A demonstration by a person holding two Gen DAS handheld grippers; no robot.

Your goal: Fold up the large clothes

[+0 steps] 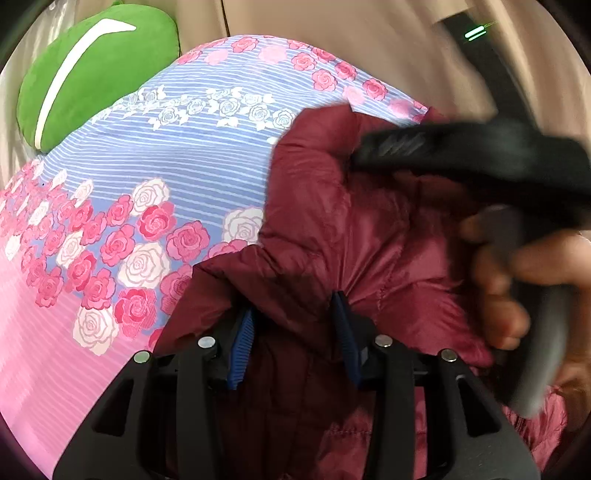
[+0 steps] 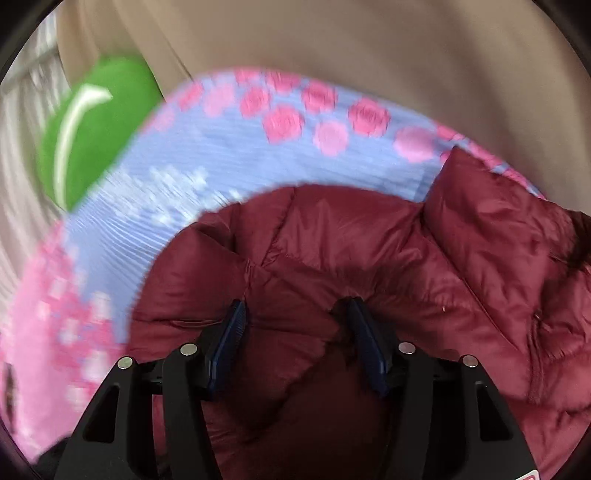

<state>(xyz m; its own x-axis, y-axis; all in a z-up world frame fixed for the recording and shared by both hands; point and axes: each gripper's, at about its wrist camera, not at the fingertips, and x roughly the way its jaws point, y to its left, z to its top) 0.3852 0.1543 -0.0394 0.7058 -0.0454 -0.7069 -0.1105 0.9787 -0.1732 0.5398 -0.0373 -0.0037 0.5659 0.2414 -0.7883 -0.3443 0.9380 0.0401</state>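
A maroon quilted puffer jacket (image 1: pixel 332 229) lies on a bed covered by a blue and pink rose sheet (image 1: pixel 184 155). My left gripper (image 1: pixel 293 310) is shut on a bunched fold of it, and the fabric puckers at the blue pads. In the right wrist view the jacket (image 2: pixel 369 236) looks sharp while the bed is blurred. My right gripper (image 2: pixel 295 306) holds a thick fold between its pads, with its jaws fairly wide. A hand (image 1: pixel 509 273) and the right gripper's blurred black body (image 1: pixel 461 155) pass over the jacket at the right.
A green cushion (image 1: pixel 92 74) with a white stripe lies at the bed's far left corner, also in the right wrist view (image 2: pixel 99 125). A beige padded surface (image 1: pixel 332 22) runs behind the bed. The rose sheet (image 2: pixel 258 162) lies bare to the left of the jacket.
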